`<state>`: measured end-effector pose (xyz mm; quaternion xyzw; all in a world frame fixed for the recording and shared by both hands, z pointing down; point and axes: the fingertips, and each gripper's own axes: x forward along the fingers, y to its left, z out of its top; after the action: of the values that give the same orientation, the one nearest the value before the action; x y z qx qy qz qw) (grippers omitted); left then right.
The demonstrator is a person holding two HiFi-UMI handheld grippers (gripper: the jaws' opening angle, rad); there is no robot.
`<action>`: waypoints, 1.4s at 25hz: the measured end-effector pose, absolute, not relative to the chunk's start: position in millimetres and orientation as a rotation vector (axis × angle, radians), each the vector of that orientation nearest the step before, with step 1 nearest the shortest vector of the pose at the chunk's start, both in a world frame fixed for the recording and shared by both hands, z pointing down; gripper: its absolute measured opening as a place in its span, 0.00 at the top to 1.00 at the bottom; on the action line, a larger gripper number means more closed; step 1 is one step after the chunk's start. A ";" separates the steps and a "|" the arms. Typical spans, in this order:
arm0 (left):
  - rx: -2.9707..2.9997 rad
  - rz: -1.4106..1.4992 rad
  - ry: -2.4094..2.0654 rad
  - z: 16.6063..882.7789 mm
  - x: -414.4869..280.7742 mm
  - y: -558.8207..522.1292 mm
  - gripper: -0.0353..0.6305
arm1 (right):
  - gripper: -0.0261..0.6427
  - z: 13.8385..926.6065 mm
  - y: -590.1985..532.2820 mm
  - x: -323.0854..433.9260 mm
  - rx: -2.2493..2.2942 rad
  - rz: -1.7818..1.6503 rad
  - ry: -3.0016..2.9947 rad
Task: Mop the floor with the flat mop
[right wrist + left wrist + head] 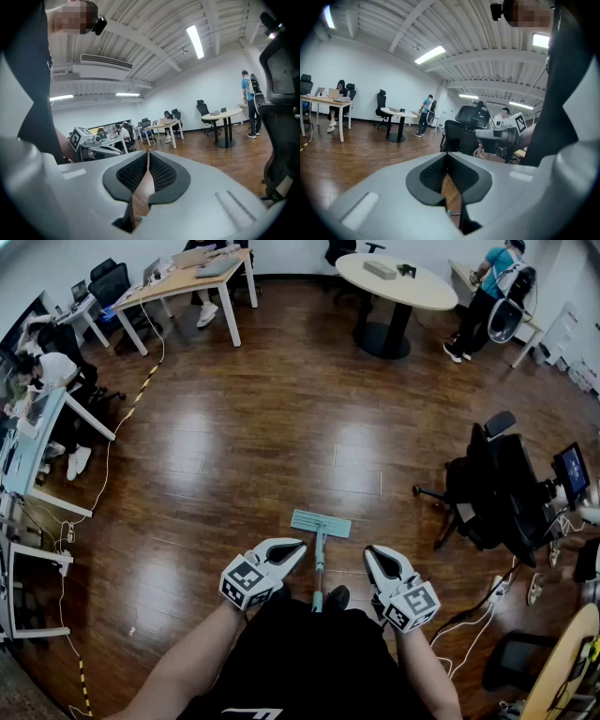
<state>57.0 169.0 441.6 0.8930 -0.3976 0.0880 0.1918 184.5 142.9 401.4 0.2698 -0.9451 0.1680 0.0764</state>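
This is an open-plan office. A wide wood floor point(281, 437) runs between white desks: the far-left desk point(187, 282) carries laptops, and seated people point(47, 371) work at the left-edge desk point(37, 427). A round white meeting table point(394, 282) stands at the far side, with a standing person point(489, 296) just right of it. A black swivel chair point(497, 488) and a monitor point(570, 472) sit at the right, cables point(464, 629) trail near them, and strip lights point(430, 54) run overhead.
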 end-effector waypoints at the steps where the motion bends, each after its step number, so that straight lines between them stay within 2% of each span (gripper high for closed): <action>1: 2.517 0.272 -1.102 444.2 59.2 170.6 0.94 | 0.93 400.3 144.9 182.7 0.781 0.506 -2.849; 6: 2.519 0.368 -1.044 465.0 62.9 180.0 0.95 | 0.88 410.3 155.1 175.9 0.666 0.462 -2.837; 11: 2.477 0.462 -0.951 493.2 69.9 202.7 0.94 | 0.86 459.6 177.0 172.6 0.472 0.326 -2.645; 16: 2.566 0.678 -0.875 508.9 86.9 224.5 0.92 | 0.85 506.0 168.7 170.0 0.456 0.716 -2.534; 21: 2.646 0.864 -0.677 522.7 108.4 229.5 0.88 | 0.78 546.2 180.2 151.4 0.101 0.330 -2.414; 23: 2.476 0.865 -0.598 534.7 108.1 232.5 0.88 | 0.79 569.1 191.9 149.3 -0.040 0.319 -2.323; 27: 1.858 0.558 -0.563 549.9 97.3 239.3 0.88 | 0.78 618.5 200.1 151.9 0.042 0.893 -2.088; 28: 1.765 0.523 -0.557 552.6 96.6 241.6 0.86 | 0.72 629.6 197.3 153.1 0.123 1.043 -2.028; 30: 1.665 0.541 -0.507 556.3 102.8 251.8 0.78 | 0.60 648.9 194.3 153.0 0.264 1.267 -1.934; 32: 1.602 0.588 -0.446 558.1 113.4 266.2 0.72 | 0.56 664.8 199.8 150.3 0.346 1.449 -1.843; 35: 1.496 0.577 -0.416 556.9 117.2 278.0 0.72 | 0.53 682.4 215.4 138.4 0.386 1.671 -1.689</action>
<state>117.2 278.0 556.9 0.6654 -0.1852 0.2566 0.6761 138.4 215.4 682.4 0.1498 -0.6548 0.6478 0.3593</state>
